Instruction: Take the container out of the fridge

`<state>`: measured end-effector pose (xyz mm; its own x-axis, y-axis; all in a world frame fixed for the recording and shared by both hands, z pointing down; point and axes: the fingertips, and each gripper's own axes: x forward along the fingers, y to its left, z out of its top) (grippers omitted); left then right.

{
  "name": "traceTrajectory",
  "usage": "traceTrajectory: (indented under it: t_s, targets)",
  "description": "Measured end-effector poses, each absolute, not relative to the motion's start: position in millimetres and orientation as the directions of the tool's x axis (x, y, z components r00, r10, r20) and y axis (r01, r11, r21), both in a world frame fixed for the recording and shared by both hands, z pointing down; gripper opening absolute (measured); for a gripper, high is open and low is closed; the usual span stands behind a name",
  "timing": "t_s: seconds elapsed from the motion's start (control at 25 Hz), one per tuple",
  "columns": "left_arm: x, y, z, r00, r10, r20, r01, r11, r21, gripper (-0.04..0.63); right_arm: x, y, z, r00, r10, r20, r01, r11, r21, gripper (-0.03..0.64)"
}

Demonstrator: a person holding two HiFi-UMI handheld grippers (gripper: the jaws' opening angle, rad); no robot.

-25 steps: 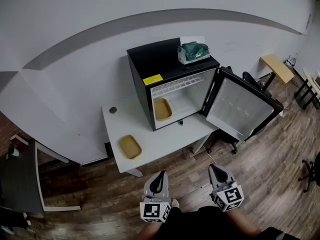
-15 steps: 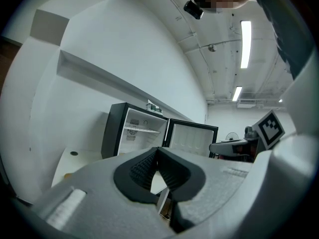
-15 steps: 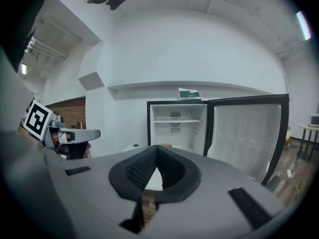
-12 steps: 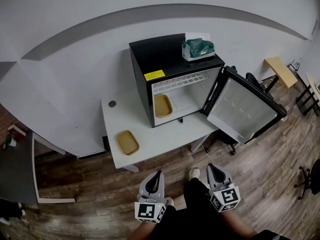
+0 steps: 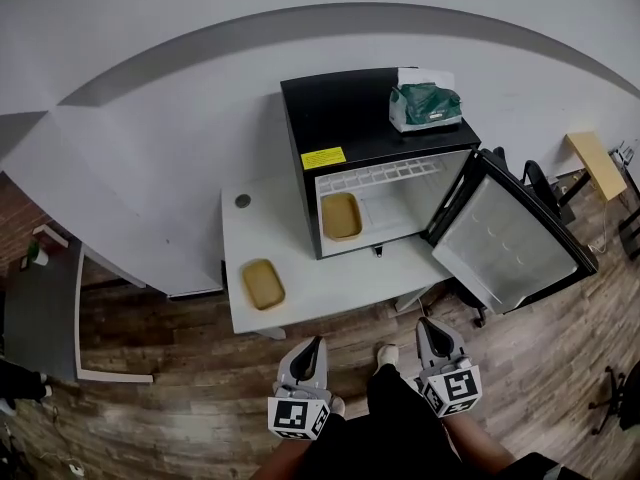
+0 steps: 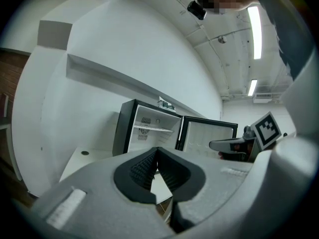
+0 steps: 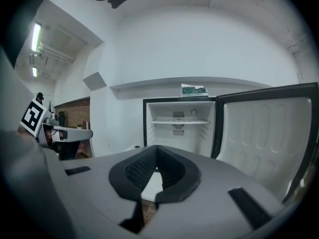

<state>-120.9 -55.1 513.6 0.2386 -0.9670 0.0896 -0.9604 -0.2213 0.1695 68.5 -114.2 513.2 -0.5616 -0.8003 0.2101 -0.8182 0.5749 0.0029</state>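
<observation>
A black mini fridge (image 5: 350,128) stands on a white table (image 5: 320,293) with its door (image 5: 510,243) swung open to the right. A tan container (image 5: 340,216) lies on the fridge floor at the left side. A second tan container (image 5: 263,283) rests on the table left of the fridge. Both grippers hang low, short of the table's front edge and apart from everything. My left gripper (image 5: 316,344) (image 6: 157,151) is shut with nothing in it. My right gripper (image 5: 425,325) (image 7: 157,148) is shut and empty too. Both gripper views face the open fridge (image 6: 149,128) (image 7: 179,126).
A green and white box (image 5: 425,106) sits on the fridge top. A small dark round thing (image 5: 242,200) is set in the table's back left. A wooden desk (image 5: 598,163) stands far right, and a dark table (image 5: 40,313) at left. The floor is wood planks.
The fridge and table have slid right and slightly down in the head view as the person shifts. Both grippers stay shut and low.
</observation>
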Motion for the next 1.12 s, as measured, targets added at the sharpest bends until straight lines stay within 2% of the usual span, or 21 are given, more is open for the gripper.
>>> traceTrajectory:
  t_s: [0.48, 0.64, 0.76, 1.12]
  targets:
    - [-91.9, -146.1, 514.7, 0.193, -0.973, 0.129, -0.972, -0.172, 0.161, 0.014, 80.5, -208.0, 527.9, -0.654, -0.727, 0.208, -0.751, 0.658, -0.061, 0.000]
    - [-82.6, -168.5, 511.6, 0.192, -0.973, 0.126, -0.974, -0.173, 0.148, 0.014, 91.8, -238.2, 526.2, -0.631, -0.753, 0.187, -0.772, 0.634, -0.049, 0.000]
    - [-78.9, -179.9, 506.1, 0.171, -0.978, 0.117, -0.979, -0.155, 0.131, 0.014, 96.8, -253.6, 528.6, -0.642, -0.748, 0.170, -0.766, 0.634, -0.105, 0.000]
    - [-70.6, -211.0, 510.7, 0.094, -0.986, 0.134, -0.990, -0.078, 0.120, 0.014, 84.3, -291.4, 544.0, -0.748, -0.642, 0.169, -0.663, 0.734, -0.145, 0.000]
